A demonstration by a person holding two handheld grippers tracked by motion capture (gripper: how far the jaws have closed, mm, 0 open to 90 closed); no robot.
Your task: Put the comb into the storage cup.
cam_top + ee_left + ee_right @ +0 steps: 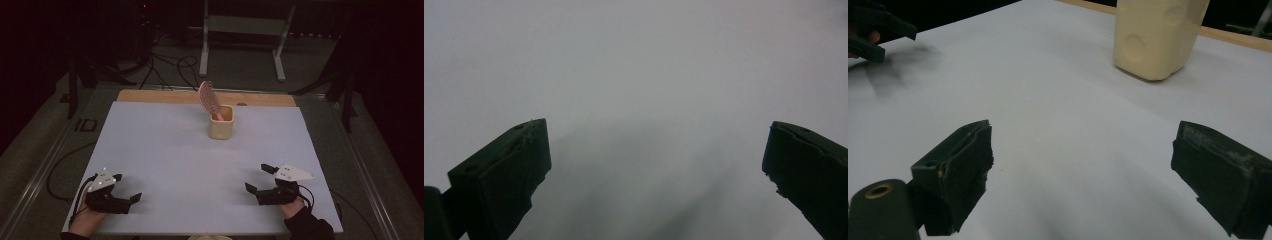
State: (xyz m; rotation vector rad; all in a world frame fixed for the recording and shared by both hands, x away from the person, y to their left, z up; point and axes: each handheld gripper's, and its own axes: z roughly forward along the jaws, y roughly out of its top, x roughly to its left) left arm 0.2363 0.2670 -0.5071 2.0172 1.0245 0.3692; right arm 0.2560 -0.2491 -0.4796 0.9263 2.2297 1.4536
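Both grippers empty — brush (207, 97) in cup (221, 128).

We see our left gripper (126, 187) and right gripper (259, 178) resting wide open on the worktop (165, 150). Well ahead of them, between the two, stands a cream cup (221, 122) holding a pink hairbrush (208, 98).

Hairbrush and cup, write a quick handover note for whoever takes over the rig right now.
Left tongs: open, holding nothing, resting low at the near left of the white sheet.
Right tongs: open, holding nothing, at the near right, aimed toward the cup.
Things: the cream cup stands upright near the far middle of the sheet. The pink hairbrush stands in it, handle down, head leaning left above the rim.
Done: the brush is in the cup and both tongs are well clear of it.
Left: nothing in hand. If the brush has to come out, the right tongs look better lined up.
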